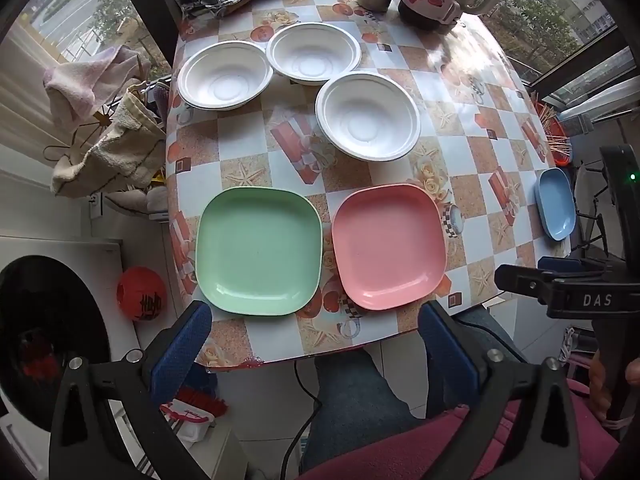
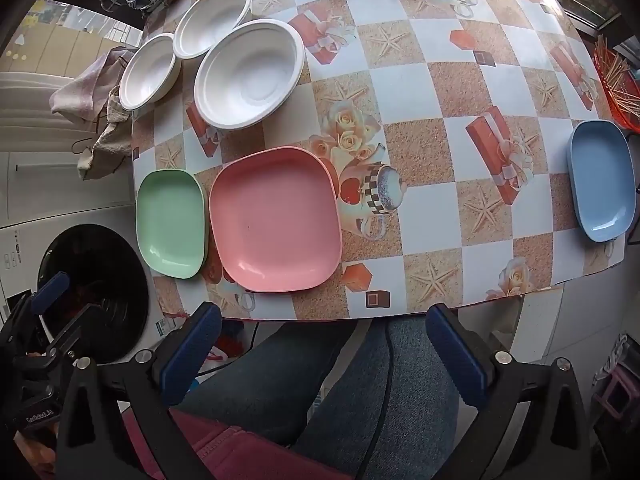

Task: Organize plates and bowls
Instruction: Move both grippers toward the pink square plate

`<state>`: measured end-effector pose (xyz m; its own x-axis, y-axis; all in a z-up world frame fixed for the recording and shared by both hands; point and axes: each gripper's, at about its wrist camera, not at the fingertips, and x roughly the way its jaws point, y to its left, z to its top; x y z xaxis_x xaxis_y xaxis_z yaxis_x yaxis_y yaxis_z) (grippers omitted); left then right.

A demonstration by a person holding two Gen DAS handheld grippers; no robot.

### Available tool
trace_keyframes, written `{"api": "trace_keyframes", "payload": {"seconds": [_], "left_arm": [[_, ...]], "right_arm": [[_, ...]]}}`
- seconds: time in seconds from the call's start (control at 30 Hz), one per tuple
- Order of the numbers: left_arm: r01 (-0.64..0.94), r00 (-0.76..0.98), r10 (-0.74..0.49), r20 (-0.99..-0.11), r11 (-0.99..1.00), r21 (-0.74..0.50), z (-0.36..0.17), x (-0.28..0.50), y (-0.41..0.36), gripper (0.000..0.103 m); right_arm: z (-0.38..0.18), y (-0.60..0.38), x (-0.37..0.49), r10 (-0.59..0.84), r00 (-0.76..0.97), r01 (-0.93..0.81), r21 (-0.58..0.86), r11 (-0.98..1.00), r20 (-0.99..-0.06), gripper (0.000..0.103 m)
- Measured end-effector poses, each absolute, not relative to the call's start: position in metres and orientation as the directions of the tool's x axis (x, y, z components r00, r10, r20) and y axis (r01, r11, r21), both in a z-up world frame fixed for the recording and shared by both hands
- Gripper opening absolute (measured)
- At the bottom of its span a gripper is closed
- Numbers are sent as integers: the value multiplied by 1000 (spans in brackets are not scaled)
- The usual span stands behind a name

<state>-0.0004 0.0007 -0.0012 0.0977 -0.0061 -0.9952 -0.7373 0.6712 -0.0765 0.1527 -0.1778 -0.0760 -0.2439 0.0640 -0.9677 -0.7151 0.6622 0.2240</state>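
Table stock, unsorted — three white bowls (image 1: 312,58), green plate (image 1: 259,251), pink plate (image 1: 390,246), blue plate (image 2: 602,180) apart; left gripper (image 1: 316,344) and right gripper (image 2: 324,354) spread, empty — nothing stacked yet.

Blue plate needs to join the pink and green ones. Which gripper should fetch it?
Probably the right gripper: it is open, and the blue plate lies alone at the table's right edge. The left gripper, also open, faces the green plate and pink plate.

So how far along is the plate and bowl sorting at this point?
Nothing looks stacked yet. The green plate, pink plate and blue plate lie singly, as do the three white bowls. Nothing is in hand: left gripper and right gripper are open, short of the table. All grouping remains.
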Motion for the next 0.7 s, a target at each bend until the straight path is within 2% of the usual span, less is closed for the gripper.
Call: {"api": "trace_keyframes", "payload": {"seconds": [0.57, 0.63, 0.7], "left_arm": [[-730, 139, 10, -990, 677, -96, -4, 4, 0, 103], [-725, 133, 1, -991, 682, -97, -8, 6, 0, 103], [-710, 168, 5, -986, 695, -118, -10, 11, -1, 103]], "right_arm": [[-85, -174, 154, -7, -217, -720, 155, 676, -976, 103], [-83, -173, 152, 145, -278, -712, 305, 633, -950, 103], [-81, -174, 151, 122, -251, -728, 270, 630, -960, 103]]}}
